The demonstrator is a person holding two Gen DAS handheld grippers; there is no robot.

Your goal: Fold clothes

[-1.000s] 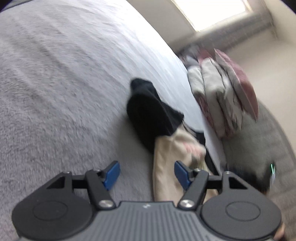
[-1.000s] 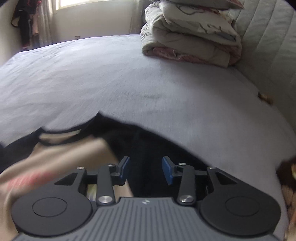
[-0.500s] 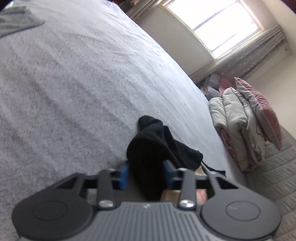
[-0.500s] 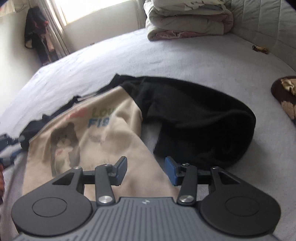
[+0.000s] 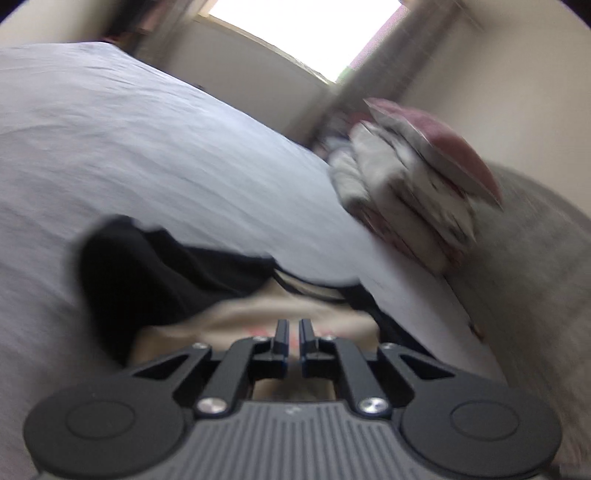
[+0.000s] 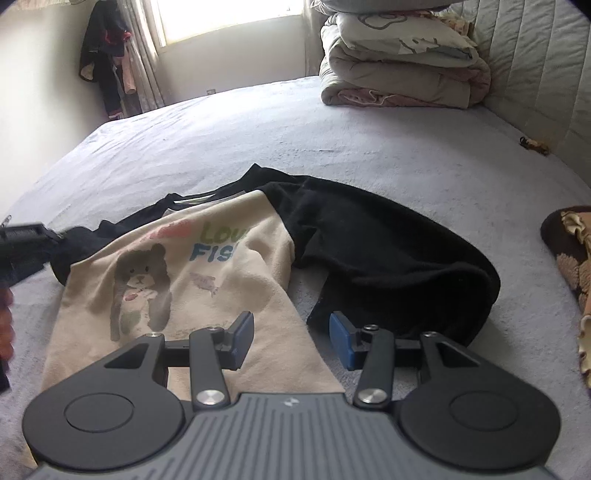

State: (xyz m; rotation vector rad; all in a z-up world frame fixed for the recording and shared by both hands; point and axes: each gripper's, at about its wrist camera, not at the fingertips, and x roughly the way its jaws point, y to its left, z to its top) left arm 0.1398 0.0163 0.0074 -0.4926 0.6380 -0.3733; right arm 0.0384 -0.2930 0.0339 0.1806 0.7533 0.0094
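A wide bed (image 6: 369,147) under a pale grey sheet fills the room, with a bright window (image 6: 229,14) beyond its far edge and folded quilts (image 6: 399,74) stacked by the headboard. On it lies a cream-and-black sweatshirt (image 6: 207,280), near its front edge. The right gripper (image 6: 291,338) hovers open over the hem; the left gripper (image 5: 291,332) is closed, whether on cloth I cannot tell.

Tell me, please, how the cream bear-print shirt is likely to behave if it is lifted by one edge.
The cream shirt already lies in soft wrinkles, so it would probably drape and sag. Its black sleeve sprawls loosely across the bed, so it would likely trail behind.
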